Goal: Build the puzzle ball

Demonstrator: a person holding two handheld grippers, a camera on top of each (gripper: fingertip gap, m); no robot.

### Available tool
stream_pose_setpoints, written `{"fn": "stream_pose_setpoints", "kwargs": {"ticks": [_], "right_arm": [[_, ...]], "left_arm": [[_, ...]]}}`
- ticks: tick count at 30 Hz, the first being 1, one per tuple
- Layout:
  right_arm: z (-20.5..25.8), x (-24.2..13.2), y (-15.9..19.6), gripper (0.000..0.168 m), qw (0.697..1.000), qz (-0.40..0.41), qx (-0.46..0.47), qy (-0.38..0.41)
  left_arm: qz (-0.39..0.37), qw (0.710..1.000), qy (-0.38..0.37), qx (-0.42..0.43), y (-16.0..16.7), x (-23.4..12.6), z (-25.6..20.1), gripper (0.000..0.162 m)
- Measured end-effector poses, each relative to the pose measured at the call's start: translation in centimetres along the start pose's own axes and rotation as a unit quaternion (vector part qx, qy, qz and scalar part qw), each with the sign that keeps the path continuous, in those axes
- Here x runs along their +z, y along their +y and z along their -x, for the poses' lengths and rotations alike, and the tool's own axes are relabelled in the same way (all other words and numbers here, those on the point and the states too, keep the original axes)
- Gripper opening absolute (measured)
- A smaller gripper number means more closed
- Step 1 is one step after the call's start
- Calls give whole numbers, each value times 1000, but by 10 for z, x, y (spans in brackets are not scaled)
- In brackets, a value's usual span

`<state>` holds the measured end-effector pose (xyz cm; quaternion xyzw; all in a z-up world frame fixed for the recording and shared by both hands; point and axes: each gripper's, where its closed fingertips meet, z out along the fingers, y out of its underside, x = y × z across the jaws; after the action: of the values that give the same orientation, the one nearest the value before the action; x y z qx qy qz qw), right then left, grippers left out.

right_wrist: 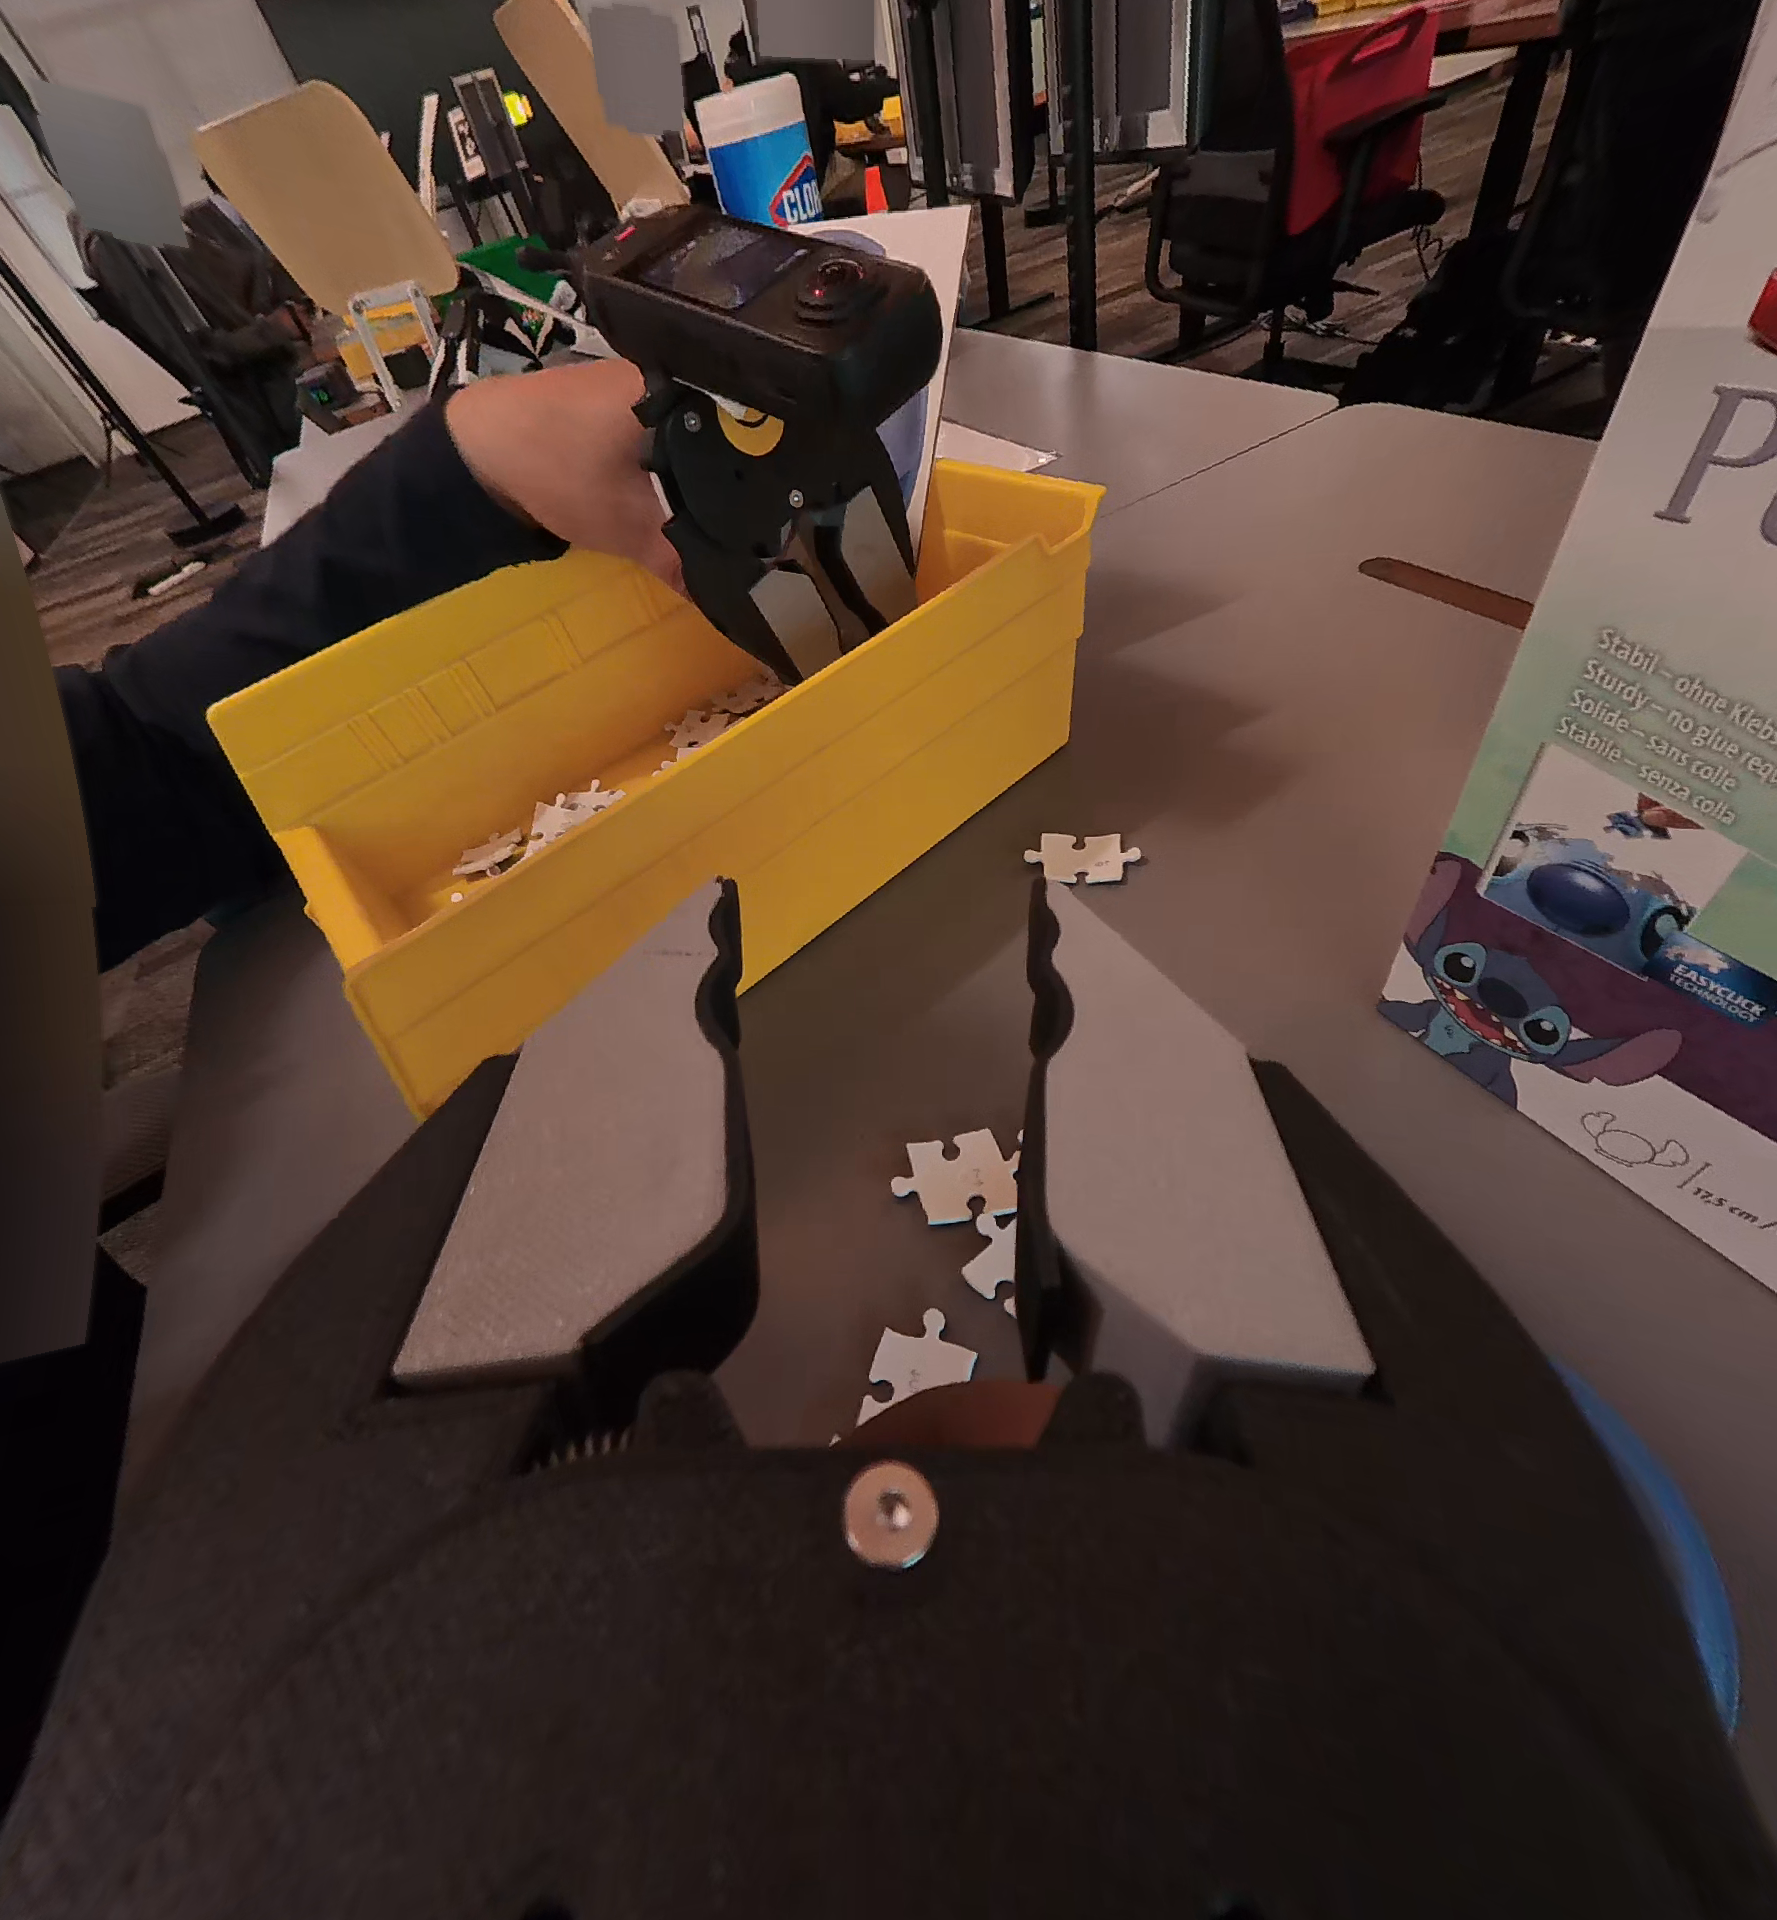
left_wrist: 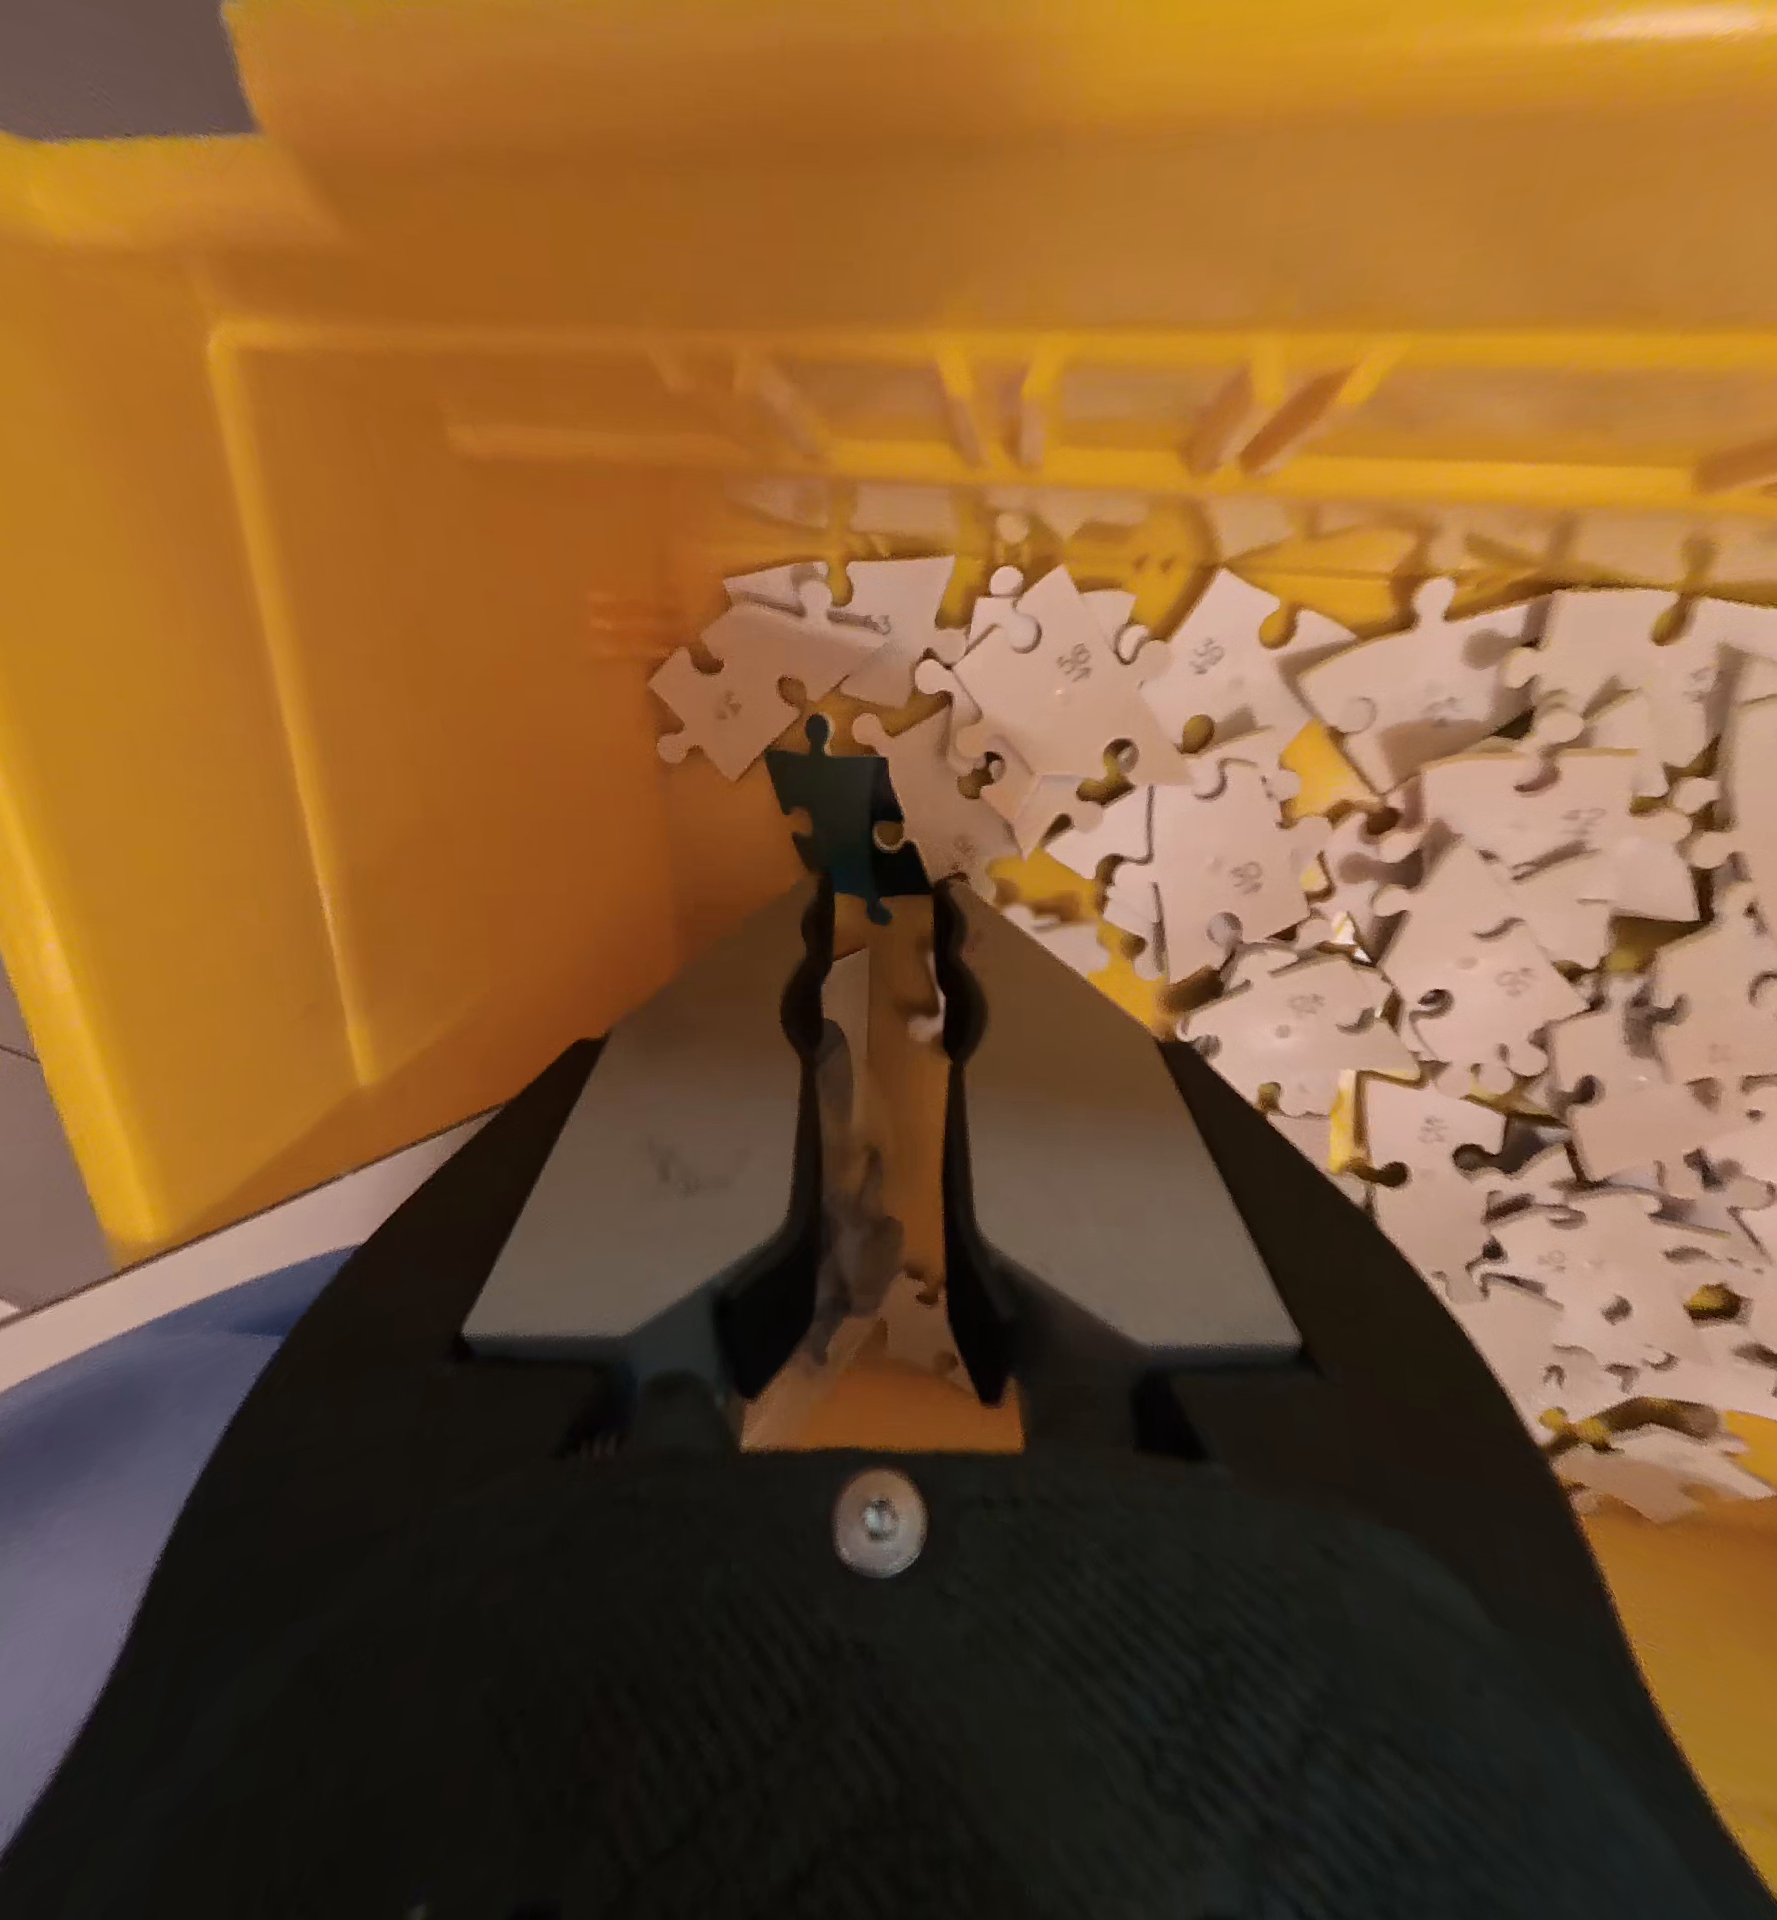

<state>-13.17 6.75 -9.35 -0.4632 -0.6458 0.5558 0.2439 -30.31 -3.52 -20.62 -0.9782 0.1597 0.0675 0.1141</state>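
Right now my left tool [left_wrist: 879,904] is down inside the yellow bin [right_wrist: 863,821], in the far corner. Its two fingers are pinched almost together on a dark blue puzzle piece [left_wrist: 837,821]. That piece sticks up past the tips, with only its bottom edge caught between them. All around it lie lots of pale puzzle pieces [left_wrist: 1435,935], face down in a messy heap.

My right tool [right_wrist: 884,894] hangs over the grey desk [right_wrist: 1279,582] with its fingers spread wide and nothing between them. A few loose pieces [right_wrist: 957,1174] lie on the desk under it, and one more pair [right_wrist: 1083,858] sits a little farther out, near the bin. The big puzzle box [right_wrist: 1642,727] stands on the right. I see no ball started yet, so I think we are near the beginning.

What could go wrong? The grip on the blue piece is tiny, so I think it could slip out and drop back into the heap when I lift. It could also bump the bin wall, which is very close, and get knocked loose. If I squeeze too hard, the thin piece might bend.
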Motion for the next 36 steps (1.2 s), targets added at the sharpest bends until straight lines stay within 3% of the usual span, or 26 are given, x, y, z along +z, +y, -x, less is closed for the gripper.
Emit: {"fn": "stream_pose_setpoints", "kwargs": {"ticks": [7, 12, 19, 36], "right_arm": [[2, -1, -2, 52, 1000, -2, -4, -1], [4, -2, -3, 52, 1000, -4, -6, -1], [4, -1, -1, 52, 1000, 0, -9, -1], [3, -2, -1, 51, 1000, 2, -15, 6]], "left_arm": [[-17, 1000, 12, 1, -3, -2, -1, 14], [-66, 997, 25, -21, -7, -16, 8, 1], [-134, 986, 82, -54, -17, -40, 4, 0], [-128, 983, 118, -53, -15, -50, -11, 0]]}}
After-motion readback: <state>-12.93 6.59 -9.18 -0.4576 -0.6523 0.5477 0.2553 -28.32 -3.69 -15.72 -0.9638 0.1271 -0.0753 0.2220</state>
